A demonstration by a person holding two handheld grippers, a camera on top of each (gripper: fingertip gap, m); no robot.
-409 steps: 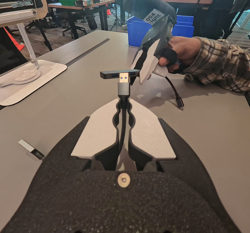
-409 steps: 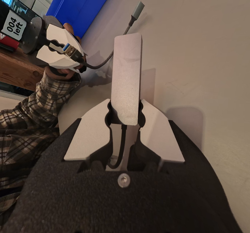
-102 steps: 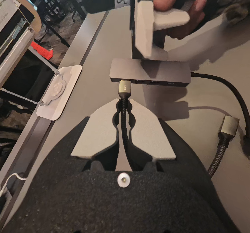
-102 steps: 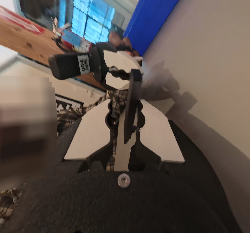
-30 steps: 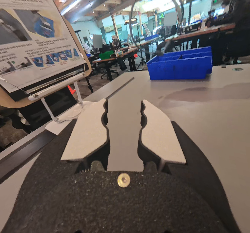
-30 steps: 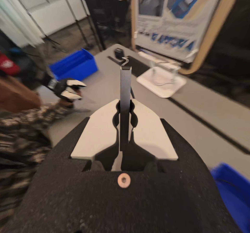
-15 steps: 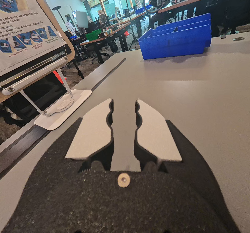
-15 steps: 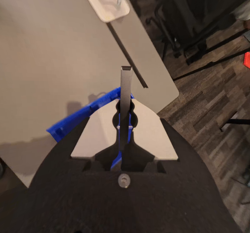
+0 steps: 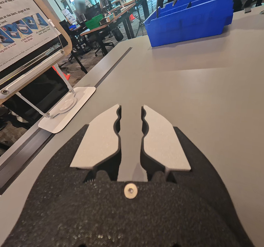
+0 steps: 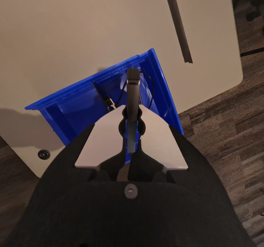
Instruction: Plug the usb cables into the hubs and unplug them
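My right gripper (image 10: 132, 107) is shut on a dark grey hub (image 10: 132, 91). It holds the hub edge-on, pointing down over the right compartment of a blue bin (image 10: 80, 82). A grey USB plug (image 10: 109, 99) and a thin black cable (image 10: 152, 88) lie in that compartment. My left gripper (image 9: 131, 107) is open and empty, low over the grey table (image 9: 185, 97). The left wrist view shows the blue bin (image 9: 185, 21) at the far right, with a braided cable (image 9: 157, 4) hanging down into it.
A white stand (image 9: 67, 108) holding an instruction board sits at the table's left edge, beside a dark groove (image 9: 114, 67). The right wrist view shows the table's rounded corner, a round black button (image 10: 43, 154) and wood-look floor (image 10: 214, 125) past the bin. About 55 cm separates my left fingertips from my right. My right gripper is the nearer one to the grey USB plug (image 10: 109, 99): about 20 cm, against 50 cm.
My right gripper has carried the hub over the blue bin and now looks straight down into it. My left gripper stays open and empty, its view shifted slightly.
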